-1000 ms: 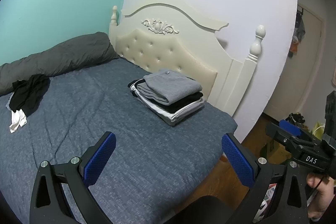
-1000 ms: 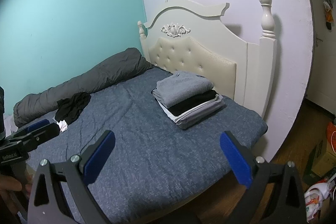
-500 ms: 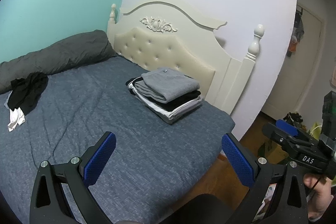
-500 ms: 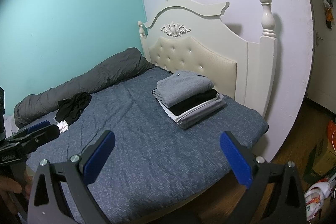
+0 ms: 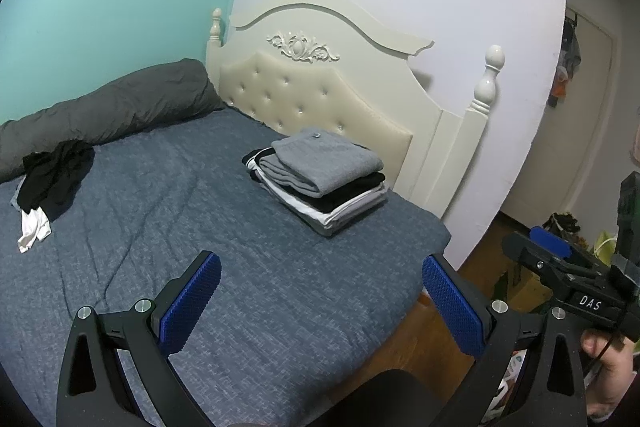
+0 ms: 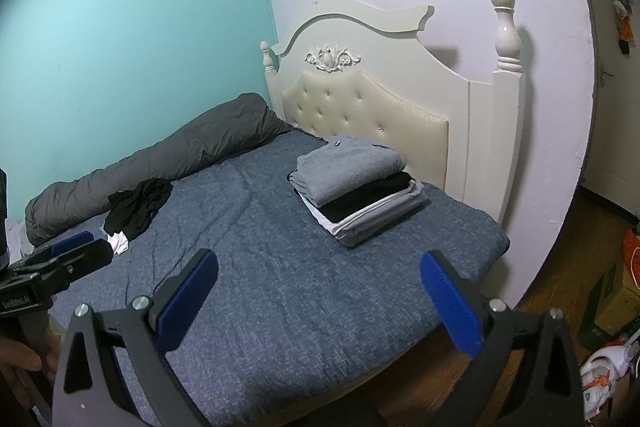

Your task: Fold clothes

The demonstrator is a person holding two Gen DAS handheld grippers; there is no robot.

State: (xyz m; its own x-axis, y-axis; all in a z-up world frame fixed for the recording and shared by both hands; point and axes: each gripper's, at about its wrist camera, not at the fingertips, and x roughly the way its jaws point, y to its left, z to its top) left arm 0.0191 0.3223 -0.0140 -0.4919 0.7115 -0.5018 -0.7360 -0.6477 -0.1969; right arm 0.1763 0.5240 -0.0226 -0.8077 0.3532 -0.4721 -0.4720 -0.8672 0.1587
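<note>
Both wide apart and empty above the bed (image 5: 248, 267): left tool (image 5: 320, 301), right tool (image 6: 320, 301). Folded stack (image 5: 320, 179) by headboard (image 5: 320, 99); black clothes (image 5: 52, 175) far left.

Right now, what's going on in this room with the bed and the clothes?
A person is folding clothes with a handheld gripper in each hand. The left gripper and right gripper are both open and empty, held above the bed. A folded stack sits near the headboard, grey piece on top. A crumpled pile of black and white clothes lies unfolded beside the rolled grey duvet.
</note>
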